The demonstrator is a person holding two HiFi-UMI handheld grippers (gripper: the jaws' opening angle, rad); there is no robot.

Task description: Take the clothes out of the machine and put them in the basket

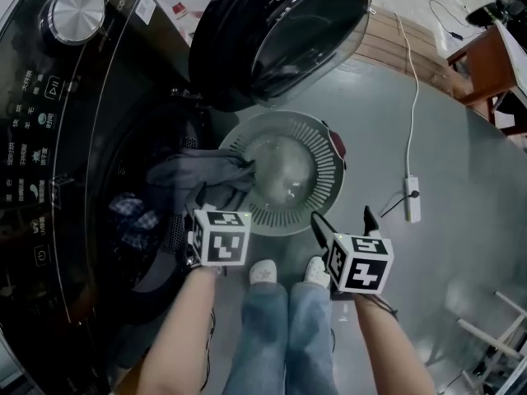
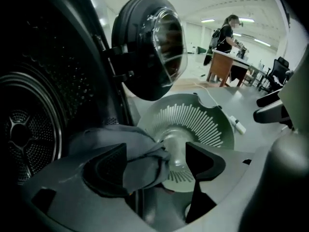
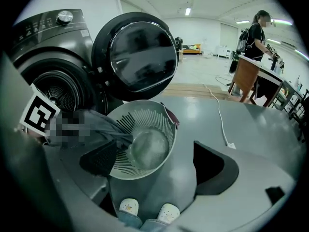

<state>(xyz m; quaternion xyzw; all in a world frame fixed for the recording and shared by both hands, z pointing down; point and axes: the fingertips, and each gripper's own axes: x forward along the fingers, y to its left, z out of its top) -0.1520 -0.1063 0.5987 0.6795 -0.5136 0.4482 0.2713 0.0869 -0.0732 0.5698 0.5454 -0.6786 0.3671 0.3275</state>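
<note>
Left tongs (image 2: pixel 155 153) spread around limp grey cloth garment (image 2: pixel 108 139), which is draped onto the left rim of the round slotted plastic basket (image 1: pixel 328 171). Right tongs (image 3: pixel 157 161) spread, empty.

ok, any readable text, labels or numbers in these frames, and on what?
Nothing reads clearly.
Washer control panel: white icons and characters, too small and blurred to read.
Sticker beside the knob on the washer: print too blurred to read.
Marker cubes: black-and-white square patterns only, no words.
</note>
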